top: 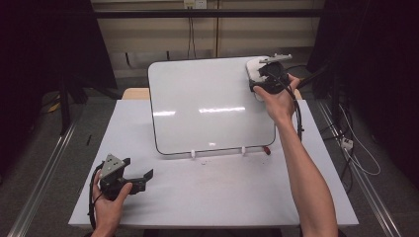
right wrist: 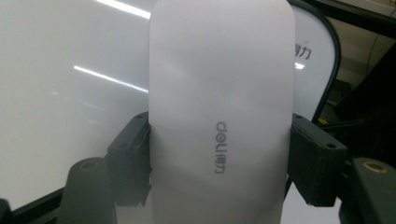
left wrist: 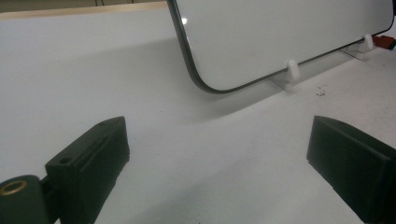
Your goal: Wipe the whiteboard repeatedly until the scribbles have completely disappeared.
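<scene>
The right hand-held gripper point(top: 262, 79) is clenched on a smooth white oblong plastic eraser point(right wrist: 219, 116), its two black jaws pressing the long sides so the flat face can meet the board. It holds the eraser at the upper right of the high view, against or just off the top right corner of the white glossy whiteboard with a thin dark rim point(top: 207, 106); I cannot tell whether they touch. The board leans back on two small white clips point(top: 193, 154) at its lower edge, tilted toward the person, likely so it is easy to wipe. A small red object point(top: 267, 149) lies by the board's lower right corner. The left hand-held gripper point(top: 141, 178) rests released at the lower left of the white worktop point(top: 222, 197), jaws wide apart and empty, seemingly parked. Count: two grippers, one eraser, one board, two clips.
</scene>
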Motion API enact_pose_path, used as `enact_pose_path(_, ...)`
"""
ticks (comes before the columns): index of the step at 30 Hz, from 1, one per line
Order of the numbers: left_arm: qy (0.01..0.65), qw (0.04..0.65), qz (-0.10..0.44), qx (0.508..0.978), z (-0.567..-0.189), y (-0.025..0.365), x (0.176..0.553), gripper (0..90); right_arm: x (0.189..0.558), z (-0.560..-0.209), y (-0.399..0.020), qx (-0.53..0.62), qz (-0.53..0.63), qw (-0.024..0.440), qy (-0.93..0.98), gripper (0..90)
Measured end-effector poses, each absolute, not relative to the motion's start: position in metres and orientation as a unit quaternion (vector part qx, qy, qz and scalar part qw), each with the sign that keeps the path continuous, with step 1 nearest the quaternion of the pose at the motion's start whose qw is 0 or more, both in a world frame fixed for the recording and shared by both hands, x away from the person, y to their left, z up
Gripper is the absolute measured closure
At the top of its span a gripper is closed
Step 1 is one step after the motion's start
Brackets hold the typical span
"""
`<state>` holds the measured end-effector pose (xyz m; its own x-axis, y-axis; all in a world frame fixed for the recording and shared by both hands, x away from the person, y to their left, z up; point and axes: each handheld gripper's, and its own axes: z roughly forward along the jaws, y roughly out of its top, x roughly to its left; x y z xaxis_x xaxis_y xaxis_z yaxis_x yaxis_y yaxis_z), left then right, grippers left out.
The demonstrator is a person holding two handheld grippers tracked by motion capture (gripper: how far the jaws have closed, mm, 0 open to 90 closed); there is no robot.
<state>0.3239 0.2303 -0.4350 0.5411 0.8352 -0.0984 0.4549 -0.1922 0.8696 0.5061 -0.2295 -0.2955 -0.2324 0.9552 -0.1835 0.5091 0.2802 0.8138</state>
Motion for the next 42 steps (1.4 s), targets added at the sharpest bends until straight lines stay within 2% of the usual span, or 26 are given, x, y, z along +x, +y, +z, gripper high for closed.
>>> enact_pose_path(5, 0.434, 0.464, 0.204, 0.745, -0.435, 0.23, 0.324, 5.6, 0.508, -0.296, -0.228, 0.511, 0.309, 0.353, 0.72, 31.7)
enact_pose_path(9, 0.433, 0.465, 0.204, 0.745, -0.435, 0.229, 0.324, 5.6, 0.505, -0.297, -0.227, 0.495, 0.294, 0.337, 0.745, 31.8)
enact_pose_path(24, 0.43, 0.463, 0.205, 0.747, -0.435, 0.228, 0.323, 5.6, 0.466, -0.342, -0.202, 0.448, 0.285, 0.331, 0.781, 31.9)
enact_pose_path(27, 0.431, 0.462, 0.205, 0.748, -0.435, 0.228, 0.324, 5.7, 0.469, -0.338, -0.207, 0.457, 0.301, 0.32, 0.774, 31.8)
enact_pose_path(37, 0.433, 0.464, 0.206, 0.745, -0.434, 0.231, 0.323, 5.6, 0.499, -0.305, -0.226, 0.489, 0.289, 0.34, 0.749, 31.7)
enact_pose_path(42, 0.432, 0.465, 0.206, 0.744, -0.434, 0.231, 0.323, 5.6, 0.506, -0.299, -0.229, 0.505, 0.289, 0.342, 0.738, 31.7)
